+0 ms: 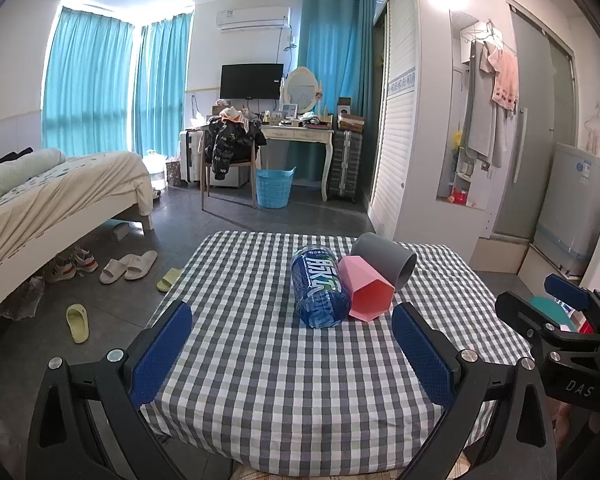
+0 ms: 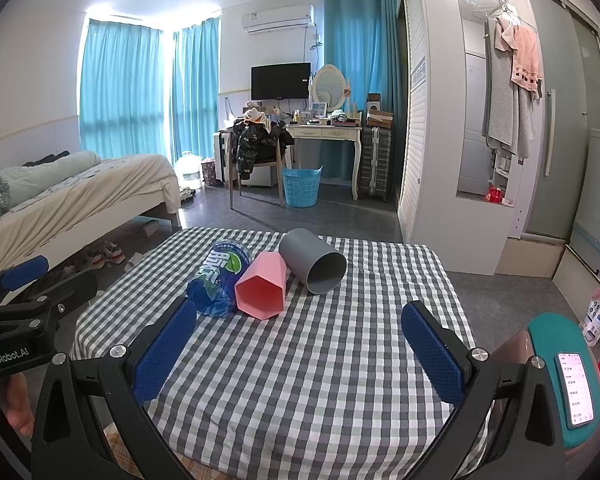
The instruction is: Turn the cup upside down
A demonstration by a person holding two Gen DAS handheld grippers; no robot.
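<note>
we hold both tools back at the near edge of the checked tablecloth [image 1: 284, 360], so nothing is in reach yet. the left gripper [image 1: 292, 354] fills the bottom of the left wrist view with its blue pads spread wide and only cloth between them; the right gripper [image 2: 298, 348] stands the same way at the bottom of the right wrist view, wide apart and holding nothing. we judge that this wide stance is there because the cups are broad and lie on their sides. just above the centre of both views three things lie in a row, touching or nearly so: a blue bottle [image 1: 318, 290] on the left, a pink cup [image 1: 366, 288] in the middle, a grey cup [image 1: 384, 260] behind and to the right. both cups point their open mouths toward us and a little to the right. the task does not say which cup; we cannot tell from here. the pink one is wedged between its neighbours, so a pad coming down beside it may nudge the bottle and set it rolling. the grey one has free cloth on its right, which looks the easier approach for our right tool.
</note>
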